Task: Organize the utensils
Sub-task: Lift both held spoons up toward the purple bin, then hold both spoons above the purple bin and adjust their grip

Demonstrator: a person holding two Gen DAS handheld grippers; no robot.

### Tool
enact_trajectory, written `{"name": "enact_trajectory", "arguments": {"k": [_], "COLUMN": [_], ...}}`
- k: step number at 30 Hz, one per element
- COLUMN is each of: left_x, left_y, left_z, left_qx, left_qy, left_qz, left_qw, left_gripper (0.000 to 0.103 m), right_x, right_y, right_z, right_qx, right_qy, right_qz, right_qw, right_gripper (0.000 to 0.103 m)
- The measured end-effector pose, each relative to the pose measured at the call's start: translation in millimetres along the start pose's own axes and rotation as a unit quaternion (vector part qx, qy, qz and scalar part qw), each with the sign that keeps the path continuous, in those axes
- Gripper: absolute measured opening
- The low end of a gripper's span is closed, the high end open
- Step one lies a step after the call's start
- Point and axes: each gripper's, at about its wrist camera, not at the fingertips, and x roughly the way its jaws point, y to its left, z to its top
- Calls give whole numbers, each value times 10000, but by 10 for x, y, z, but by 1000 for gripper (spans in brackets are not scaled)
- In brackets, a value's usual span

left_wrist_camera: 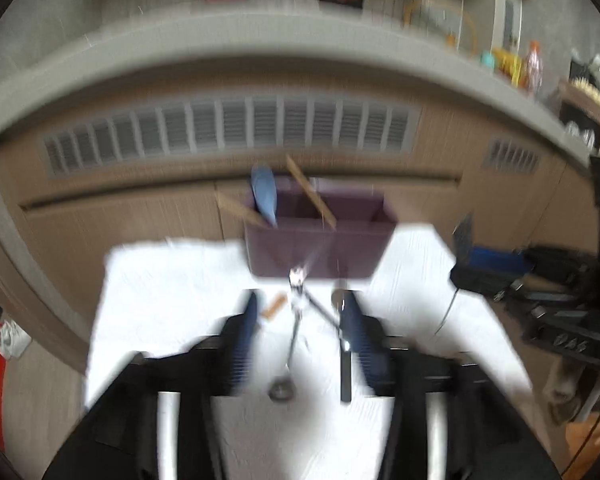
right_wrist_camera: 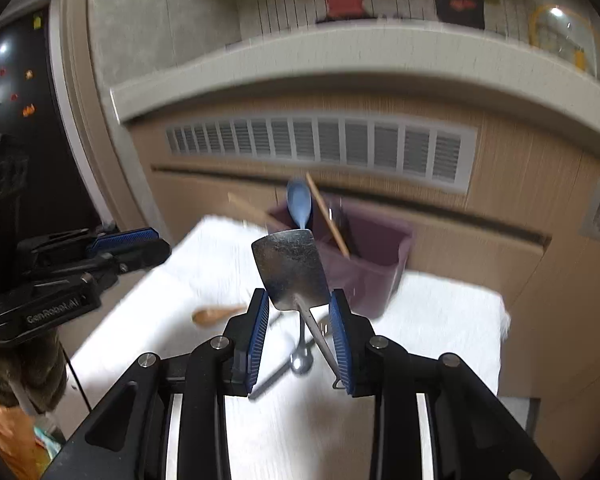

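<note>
A purple utensil holder (left_wrist_camera: 320,240) stands at the far edge of a white towel (left_wrist_camera: 172,280), with a blue spoon (left_wrist_camera: 264,196) and wooden chopsticks (left_wrist_camera: 310,190) sticking out of it. My left gripper (left_wrist_camera: 300,304) hangs open above the towel, nothing between its pads. Below it lie a metal spoon (left_wrist_camera: 290,352), a black-handled utensil (left_wrist_camera: 345,364) and a wooden spoon (left_wrist_camera: 274,307). My right gripper (right_wrist_camera: 300,312) is shut on a metal spatula (right_wrist_camera: 290,268), blade up in front of the holder (right_wrist_camera: 372,264), handle slanting back along the right pad. The left wrist view is blurred.
A wood-panelled wall with a long vent grille (right_wrist_camera: 320,144) rises right behind the holder, under a grey ledge (left_wrist_camera: 260,40). My left gripper (right_wrist_camera: 156,246) shows at the left of the right wrist view. A wooden spoon (right_wrist_camera: 216,314) and a metal spoon (right_wrist_camera: 302,360) lie on the towel (right_wrist_camera: 440,320).
</note>
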Motion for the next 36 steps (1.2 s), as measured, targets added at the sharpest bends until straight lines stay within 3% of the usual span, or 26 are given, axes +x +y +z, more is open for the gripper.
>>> {"name": "enact_trajectory", "arguments": {"k": [4, 8, 14, 17, 19, 21, 25, 28, 30, 33, 36], "left_x": [608, 1195, 1680, 1826, 1843, 1845, 1678, 1271, 967, 449, 173], "left_y": [-87, -176, -61, -65, -56, -40, -38, -37, -38, -55, 41], "left_z": [-117, -116, -9, -27, -22, -17, -52, -72, -28, 84, 202], "left_qx": [337, 902, 557, 501, 370, 230, 155, 28, -37, -49, -72], "left_qy": [554, 1074, 1506, 1678, 1627, 1599, 1334, 869, 544, -33, -358], "left_qz": [-62, 8, -129, -137, -173, -172, -28, -50, -114, -149, -164], "left_qw": [9979, 9901, 9869, 9845, 9858, 9867, 9909, 9962, 9984, 9999, 9992], "left_gripper": [58, 53, 42, 42, 41, 23, 22, 22, 22, 22, 22], "right_x": [210, 379, 531, 596, 627, 662, 677, 582, 475, 290, 160], "right_y": [-114, -231, -355, -371, -353, -328, -258, -211, -191, -160, -63], "right_z": [-174, -252, -294, -283, -282, -268, -258, -242, -214, -119, -18], "right_qx": [115, 244, 450, 456, 455, 508, 537, 544, 560, 582, 353], "right_qy": [367, 614, 780, 831, 860, 918, 939, 829, 709, 435, 264], "right_qz": [65, 164, 306, 351, 369, 410, 357, 284, 256, 189, 59], "right_qw": [9992, 9977, 9955, 9949, 9946, 9936, 9935, 9947, 9956, 9972, 9990], "right_gripper": [29, 29, 29, 29, 29, 29, 29, 26, 13, 13, 13]}}
